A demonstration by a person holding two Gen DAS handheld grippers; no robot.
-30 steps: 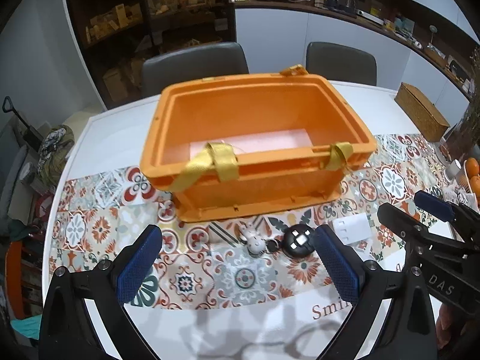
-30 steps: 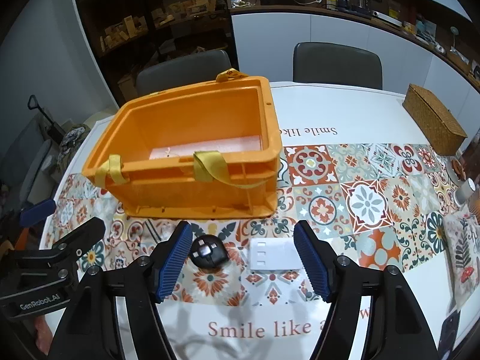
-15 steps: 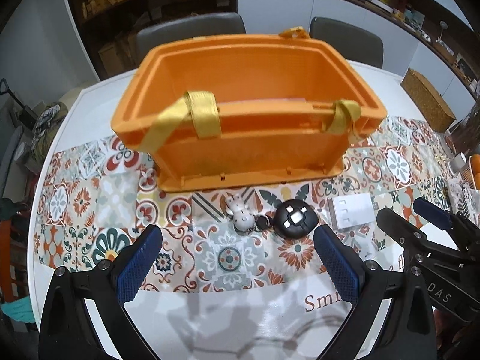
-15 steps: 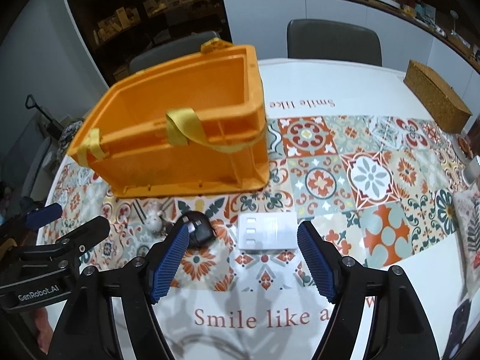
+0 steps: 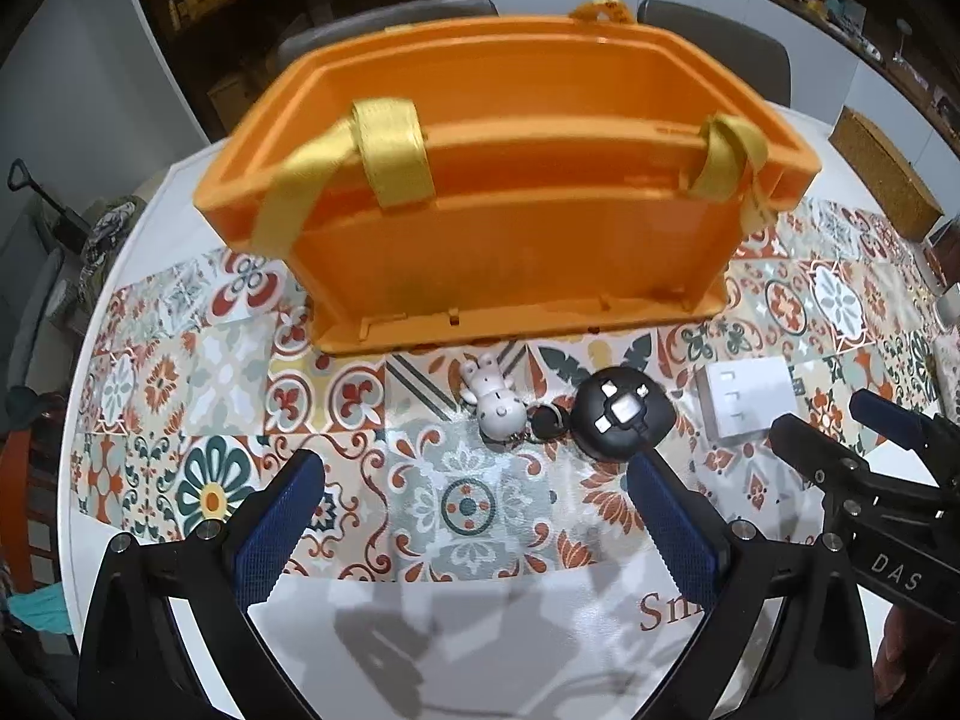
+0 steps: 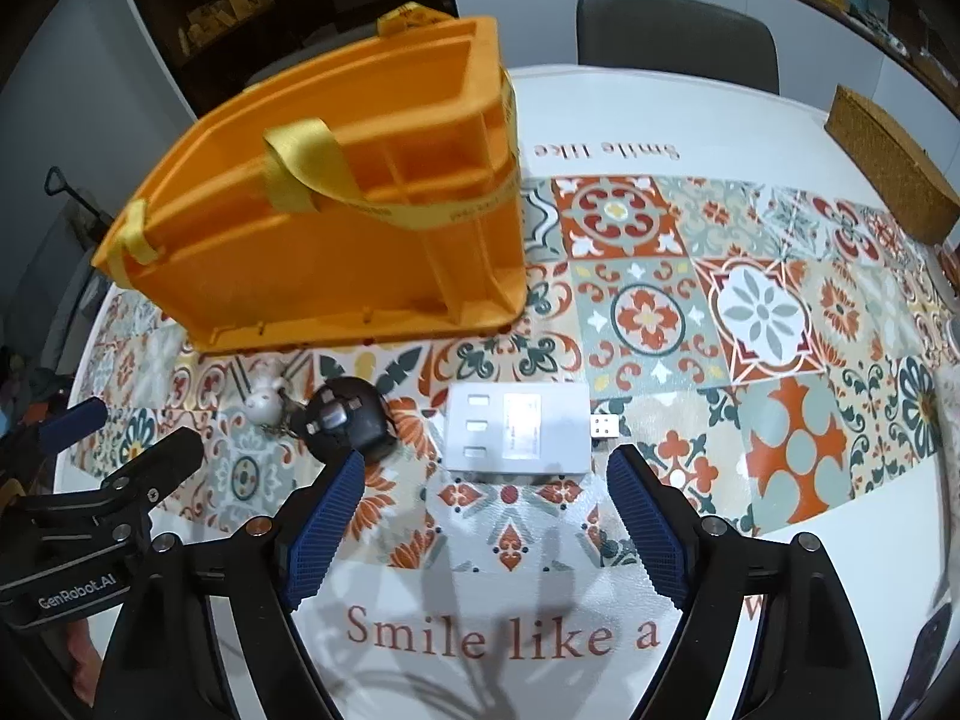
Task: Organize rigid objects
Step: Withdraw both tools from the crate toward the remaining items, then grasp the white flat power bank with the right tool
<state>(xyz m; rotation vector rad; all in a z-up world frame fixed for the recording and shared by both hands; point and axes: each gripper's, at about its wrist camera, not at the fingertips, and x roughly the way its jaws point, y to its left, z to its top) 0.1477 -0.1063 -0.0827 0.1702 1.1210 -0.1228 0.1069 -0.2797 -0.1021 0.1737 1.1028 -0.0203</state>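
An orange crate (image 5: 510,240) with yellow straps stands on the patterned tablecloth; it also shows in the right wrist view (image 6: 336,252). In front of it lie a white animal keychain (image 5: 495,402), a black round gadget (image 5: 621,417) and a white flat box (image 5: 750,396). In the right wrist view the keychain (image 6: 264,405), the gadget (image 6: 342,420) and the box (image 6: 516,435) lie in a row. My left gripper (image 5: 474,516) is open, just short of the keychain and gadget. My right gripper (image 6: 483,507) is open, just short of the white box.
A woven brown box (image 6: 888,174) sits at the far right of the table. A tiny white cube (image 6: 605,425) lies beside the white box. Two grey chairs (image 6: 675,36) stand behind the table. Shelves line the back wall.
Both grippers have moved down and forward toward the small objects, which now sit closer to the fingertips. Both stay open. The objects have not moved.
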